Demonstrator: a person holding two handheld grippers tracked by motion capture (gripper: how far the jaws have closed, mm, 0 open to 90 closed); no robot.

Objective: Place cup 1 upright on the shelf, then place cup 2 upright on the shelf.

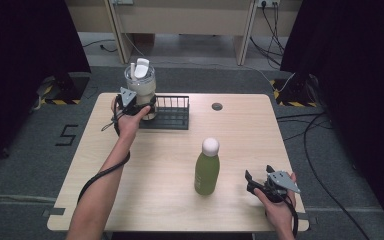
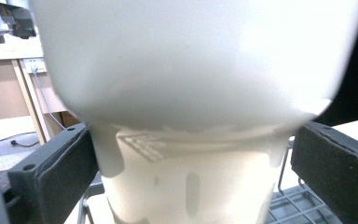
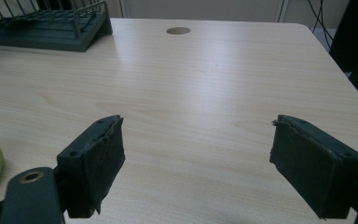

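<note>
- Left gripper is at the far left of the table, its jaws spread wide on either side of a white blender jug; in the left gripper view the pads flank the jug's narrower base, and whether they press on it cannot be told.
- Right gripper rests near the front right corner, jaws wide apart with nothing between them, beside a green bottle.
- The jug stands upright at the left end of a dark wire rack; whether its foot sits inside the rack or just beside it is not clear.
- Judging by its look, the jug is stiff, smooth plastic, probably light if unfilled, but top-heavy with its wide upper body and lid.
- Glossy walls could slide against the pads, so the straighter base under the bulge seems the best place to take hold, squarely and level.
- A tilt while lifting could catch the rack's wires.
</note>
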